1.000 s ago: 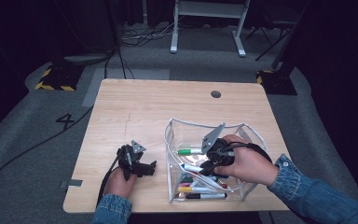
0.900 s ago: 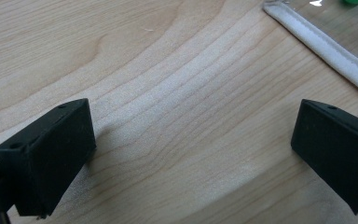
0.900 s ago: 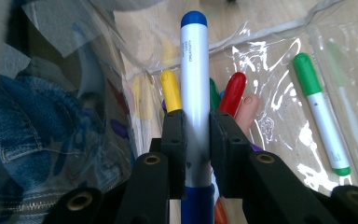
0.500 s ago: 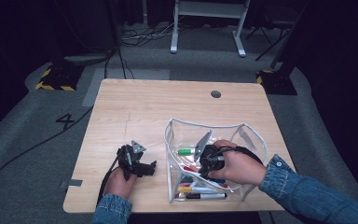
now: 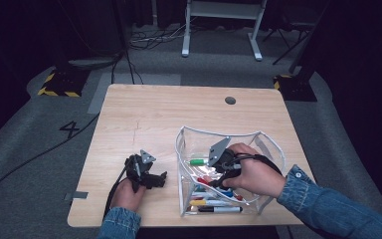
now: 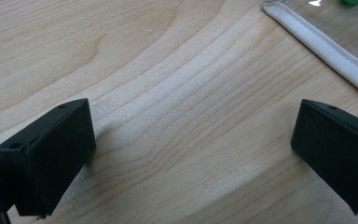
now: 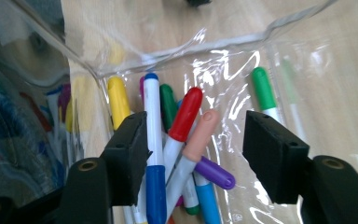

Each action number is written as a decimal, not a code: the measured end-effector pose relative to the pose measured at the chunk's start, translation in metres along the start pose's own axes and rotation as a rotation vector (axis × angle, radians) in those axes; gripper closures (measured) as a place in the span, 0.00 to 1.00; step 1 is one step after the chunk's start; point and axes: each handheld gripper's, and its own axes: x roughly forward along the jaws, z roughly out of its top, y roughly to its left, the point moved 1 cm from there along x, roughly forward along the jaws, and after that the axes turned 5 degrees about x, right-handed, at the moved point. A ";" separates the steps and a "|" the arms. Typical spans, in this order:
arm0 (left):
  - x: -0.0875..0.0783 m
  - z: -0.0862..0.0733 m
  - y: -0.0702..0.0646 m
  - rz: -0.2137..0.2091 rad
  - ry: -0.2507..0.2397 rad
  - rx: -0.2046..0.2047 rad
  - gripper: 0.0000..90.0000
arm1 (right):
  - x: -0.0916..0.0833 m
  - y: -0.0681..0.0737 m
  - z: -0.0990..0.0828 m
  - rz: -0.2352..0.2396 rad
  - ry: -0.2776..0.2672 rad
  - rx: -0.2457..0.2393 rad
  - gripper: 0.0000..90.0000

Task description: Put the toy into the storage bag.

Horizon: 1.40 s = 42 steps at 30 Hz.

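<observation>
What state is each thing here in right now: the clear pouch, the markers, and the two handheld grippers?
Clear pouch: open at the top, on the table.
Markers: capped, piled loose inside the pouch.
Green marker: capped, lying apart from the pile.
Right gripper: inside the pouch, jaws just opened, gripping nothing.
Left gripper: open, empty, over bare table.

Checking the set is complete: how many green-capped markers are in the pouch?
2. One green marker lies apart near the right jaw; a darker green one sits in the pile beside the red marker. More may be hidden underneath.
</observation>
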 end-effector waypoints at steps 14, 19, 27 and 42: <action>0.000 0.000 0.000 -0.007 0.003 0.001 0.00 | -0.077 -0.018 -0.024 -0.088 -0.182 0.145 0.40; 0.000 0.000 0.000 -0.009 0.004 0.001 0.00 | -0.097 -0.025 -0.037 -0.121 -0.214 0.192 0.40; 0.000 0.000 0.001 -0.004 0.002 0.006 0.00 | -0.128 -0.039 -0.065 -0.183 -0.253 0.276 0.41; 0.000 0.000 0.001 -0.002 0.002 0.010 0.00 | -0.145 -0.063 -0.130 -0.251 -0.286 0.457 0.43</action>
